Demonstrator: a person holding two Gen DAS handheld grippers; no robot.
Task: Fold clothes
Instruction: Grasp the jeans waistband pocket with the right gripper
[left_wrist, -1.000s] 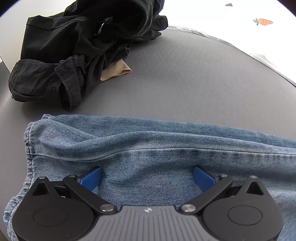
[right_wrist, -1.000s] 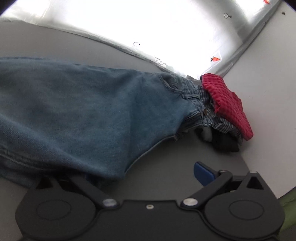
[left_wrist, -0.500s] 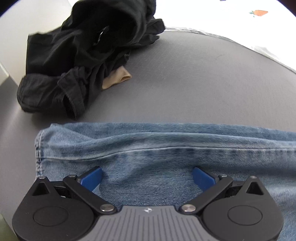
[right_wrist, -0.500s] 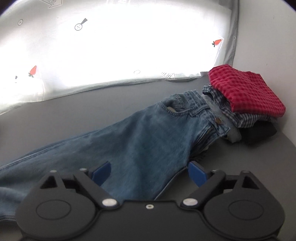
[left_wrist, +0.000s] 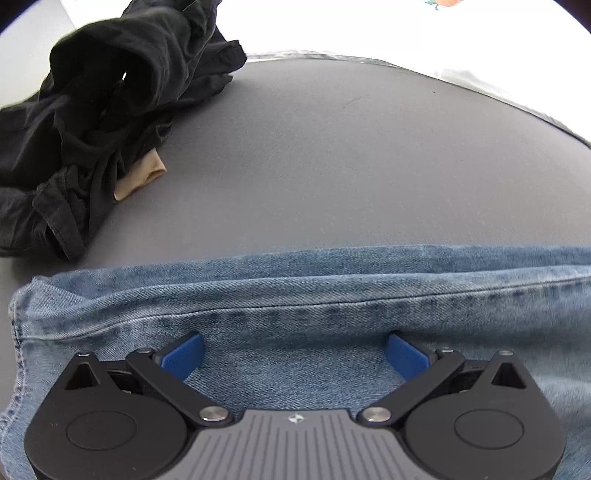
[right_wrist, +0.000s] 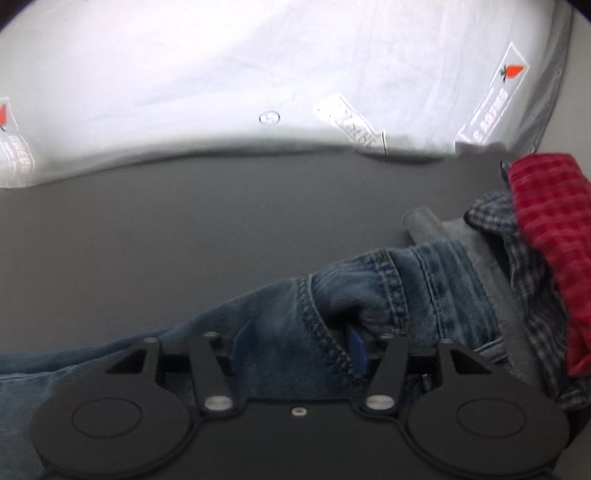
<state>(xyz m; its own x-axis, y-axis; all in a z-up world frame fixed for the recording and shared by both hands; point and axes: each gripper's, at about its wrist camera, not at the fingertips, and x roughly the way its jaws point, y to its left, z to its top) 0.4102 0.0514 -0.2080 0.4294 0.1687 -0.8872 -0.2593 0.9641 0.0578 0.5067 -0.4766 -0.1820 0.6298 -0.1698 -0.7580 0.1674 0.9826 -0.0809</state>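
I see the jeans (left_wrist: 332, 295) lying flat on the grey worktop (left_wrist: 351, 155), long axis running left to right across both views; the hem end (left_wrist: 22, 332) lies at the left under my left gripper (left_wrist: 293, 354), the waistband (right_wrist: 436, 273) at the right, up against the stack of folded clothes (right_wrist: 546, 229) with the red checked piece on top. My left fingers (left_wrist: 183, 352) stand wide open over the leg near the hem, denim beneath them, nothing pinched; my right gripper (right_wrist: 297, 349) sits over the front pocket near the waistband, its fingers (right_wrist: 356, 349) closing with a fold of denim between them; the frame is blurred, so they seem not yet to press it. A second ago the right fingers stood wide apart over the leg further from the waistband; the left has slid slightly along the leg, and the black crumpled garment (left_wrist: 110, 110) now sits further left in its view.
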